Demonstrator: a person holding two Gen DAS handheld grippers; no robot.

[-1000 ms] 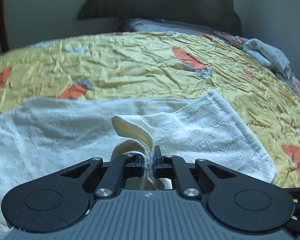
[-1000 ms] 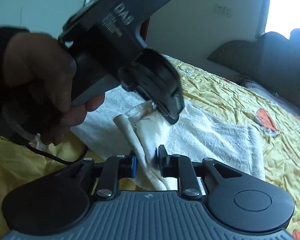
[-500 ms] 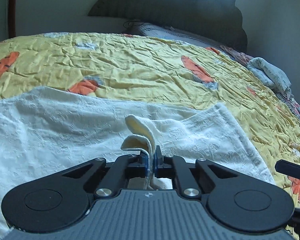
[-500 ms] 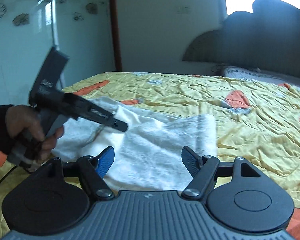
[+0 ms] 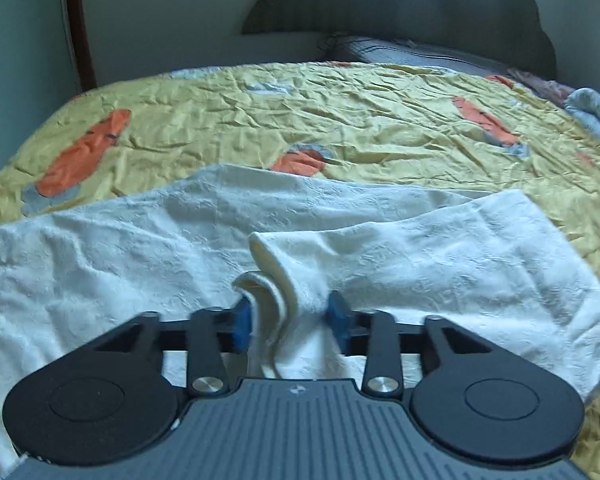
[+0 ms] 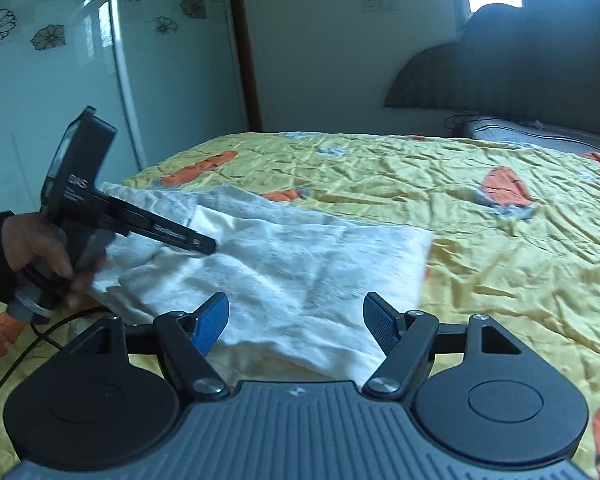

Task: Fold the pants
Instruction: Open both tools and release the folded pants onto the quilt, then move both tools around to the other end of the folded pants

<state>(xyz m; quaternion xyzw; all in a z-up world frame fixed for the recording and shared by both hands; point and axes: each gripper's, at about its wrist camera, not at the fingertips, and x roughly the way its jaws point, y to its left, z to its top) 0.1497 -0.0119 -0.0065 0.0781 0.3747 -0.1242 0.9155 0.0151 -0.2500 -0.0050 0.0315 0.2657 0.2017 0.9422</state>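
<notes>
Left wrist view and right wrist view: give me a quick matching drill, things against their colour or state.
Things:
1. pants
2. bedspread
3. right gripper
4. headboard

States:
a. dark, at the bed's far end
b. open, nothing between its pads
c. white, lying on the bed
d. yellow with orange patches

Pairs: 1-c, 2-d, 3-b, 4-a

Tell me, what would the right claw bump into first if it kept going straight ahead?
Most likely the white pants. The right claw is open and tilts down over them, nothing between it and the cloth. The yellow bedspread lies farther on, though depth is hard to judge here.
</notes>
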